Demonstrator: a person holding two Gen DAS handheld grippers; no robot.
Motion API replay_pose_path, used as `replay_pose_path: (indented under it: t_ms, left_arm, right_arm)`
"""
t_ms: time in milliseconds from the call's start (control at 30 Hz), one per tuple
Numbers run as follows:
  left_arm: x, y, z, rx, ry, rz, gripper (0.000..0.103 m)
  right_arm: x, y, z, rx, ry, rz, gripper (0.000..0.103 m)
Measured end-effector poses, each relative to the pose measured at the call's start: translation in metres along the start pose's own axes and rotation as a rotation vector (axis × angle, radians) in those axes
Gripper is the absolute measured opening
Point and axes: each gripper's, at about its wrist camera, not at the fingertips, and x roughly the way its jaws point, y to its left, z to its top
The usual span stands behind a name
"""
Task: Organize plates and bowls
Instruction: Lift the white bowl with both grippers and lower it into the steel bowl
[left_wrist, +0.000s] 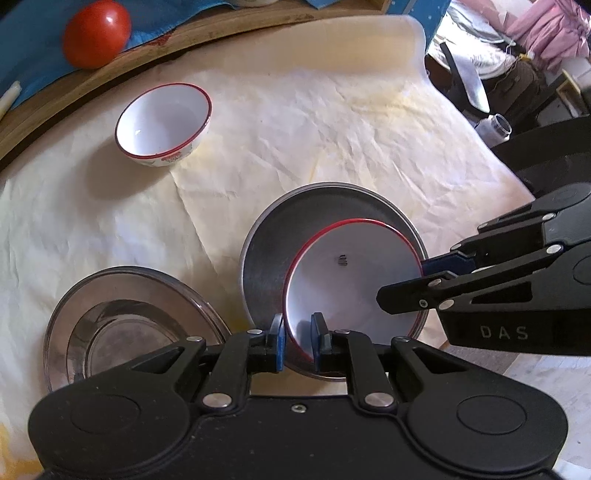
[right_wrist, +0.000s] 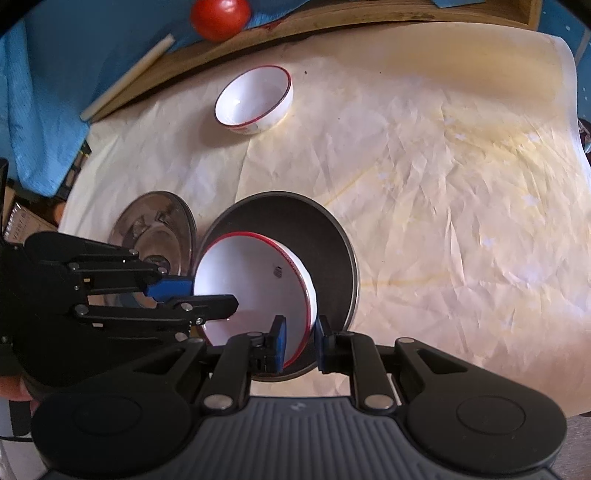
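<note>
Both grippers hold a white dish with a red rim (left_wrist: 351, 280) (right_wrist: 251, 280), tilted inside a larger dark metal plate (left_wrist: 266, 258) (right_wrist: 317, 236) that lies on the paper-covered table. My left gripper (left_wrist: 298, 332) (right_wrist: 195, 293) is shut on the dish's left rim. My right gripper (right_wrist: 300, 339) (left_wrist: 417, 277) is shut on the opposite rim. A small white bowl with a red rim (left_wrist: 162, 122) (right_wrist: 255, 99) stands upright farther back. A shiny steel plate (left_wrist: 129, 325) (right_wrist: 155, 229) lies just left of the dark plate.
Crumpled cream paper (left_wrist: 332, 129) (right_wrist: 443, 184) covers the table. A wooden board (left_wrist: 184, 40) edges the back, with a red tomato (left_wrist: 96, 33) (right_wrist: 219, 16) on blue cloth (right_wrist: 55, 92). Past the right table edge there is clutter (left_wrist: 498, 92).
</note>
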Motion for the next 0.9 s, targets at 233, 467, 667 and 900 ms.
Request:
replay_pose_path:
  t_ms: [233,467,667,900]
  left_arm:
    - [0.008,-0.002,0.009,0.01,0.031,0.017,0.018]
    - [0.01,0.003,0.013,-0.021,0.048,-0.004,0.018]
    - [0.01,0.003,0.013,-0.03,0.052,-0.008,0.018]
    - [0.006,0.003,0.014,-0.038,0.049,-0.014,0.024]
  right_arm:
    - [0.006,0.0,0.008,-0.002,0.03,-0.029,0.018]
    - [0.007,-0.001,0.01,0.004,0.04,-0.027,0.018]
    - [0.006,-0.001,0.01,0.005,0.041,-0.028,0.018]
    - [0.003,-0.002,0.01,0.008,0.031,-0.033,0.02]
